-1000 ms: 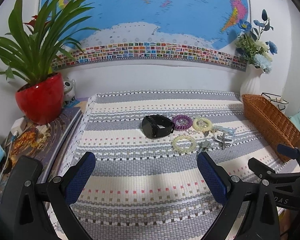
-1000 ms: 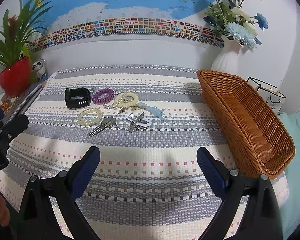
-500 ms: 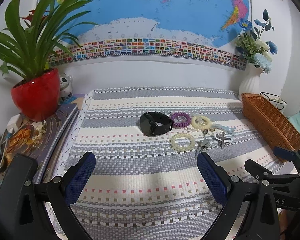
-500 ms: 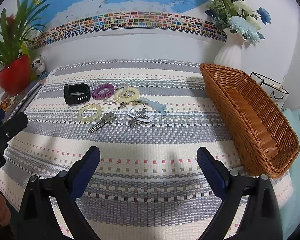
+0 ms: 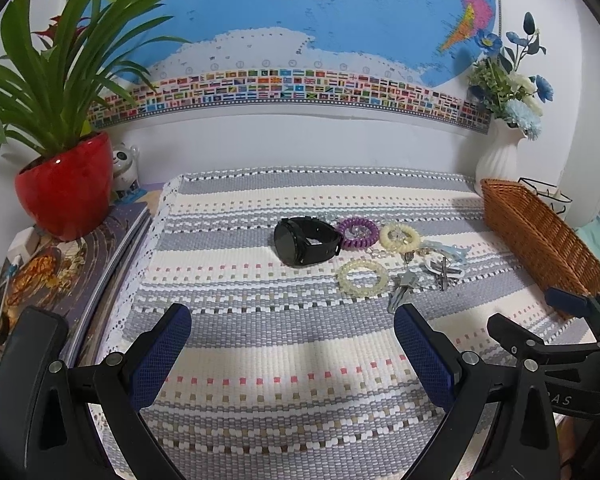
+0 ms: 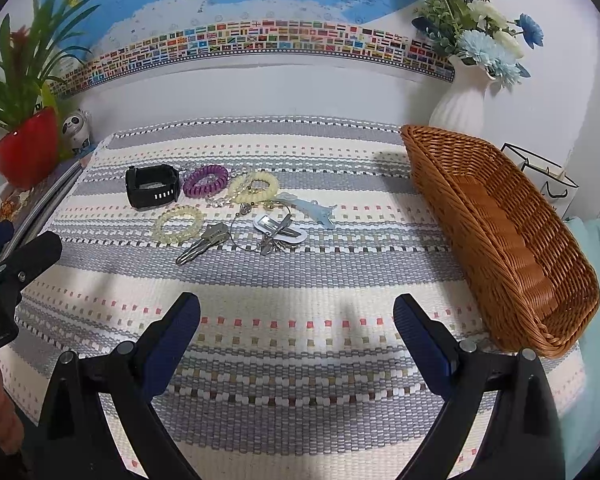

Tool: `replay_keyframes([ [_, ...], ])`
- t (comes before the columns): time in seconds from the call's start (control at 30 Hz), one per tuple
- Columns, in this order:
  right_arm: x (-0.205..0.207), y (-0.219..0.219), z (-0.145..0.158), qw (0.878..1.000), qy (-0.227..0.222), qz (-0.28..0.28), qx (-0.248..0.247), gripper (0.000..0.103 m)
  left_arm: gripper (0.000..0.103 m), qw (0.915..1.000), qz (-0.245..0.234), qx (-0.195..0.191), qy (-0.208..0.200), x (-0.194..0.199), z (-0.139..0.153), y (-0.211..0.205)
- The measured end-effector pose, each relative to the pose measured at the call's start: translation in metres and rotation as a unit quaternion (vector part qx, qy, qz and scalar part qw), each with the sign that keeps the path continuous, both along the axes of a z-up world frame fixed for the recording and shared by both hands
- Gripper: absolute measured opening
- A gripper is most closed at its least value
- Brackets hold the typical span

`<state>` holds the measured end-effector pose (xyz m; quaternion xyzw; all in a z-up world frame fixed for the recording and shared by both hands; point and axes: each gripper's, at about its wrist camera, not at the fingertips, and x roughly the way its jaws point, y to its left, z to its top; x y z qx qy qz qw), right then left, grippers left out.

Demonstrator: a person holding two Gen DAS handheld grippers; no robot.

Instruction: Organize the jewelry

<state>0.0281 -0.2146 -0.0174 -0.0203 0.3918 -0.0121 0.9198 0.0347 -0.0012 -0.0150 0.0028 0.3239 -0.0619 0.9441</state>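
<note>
Jewelry lies clustered mid-worktop on the striped woven mat (image 6: 300, 312): black watch (image 6: 153, 187), purple coil bracelet (image 6: 205, 179), two pale beaded bracelets (image 6: 179, 224), keys (image 6: 204, 242). Wicker basket (image 6: 500, 236) stands empty, well apart to their right. Left gripper (image 5: 292, 356) and right gripper (image 6: 296, 344) hover nearside, fingers spread, holding nothing.

Black watch (image 5: 306, 240), bracelets (image 5: 362, 277) clustered on mat
</note>
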Motion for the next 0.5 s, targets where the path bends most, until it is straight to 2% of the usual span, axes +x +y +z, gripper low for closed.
replay_keyframes([
  [0.27,0.002,-0.003,0.001,1.000,-0.001,-0.003,0.000,0.098,0.101,1.0000,0.005,0.001,0.008,0.005,0.001,0.002],
  [0.37,0.003,-0.007,0.000,1.000,0.005,-0.005,-0.004,0.098,0.101,0.9988,-0.015,0.004,0.046,0.020,0.004,0.002],
  [0.43,0.002,-0.011,0.002,1.000,0.003,-0.009,-0.011,0.098,0.101,0.9966,-0.044,-0.016,0.069,0.034,0.011,0.006],
  [0.5,0.001,-0.019,0.005,1.000,-0.002,-0.016,-0.012,0.098,0.101,0.9944,-0.051,-0.035,0.086,0.048,0.018,0.012],
])
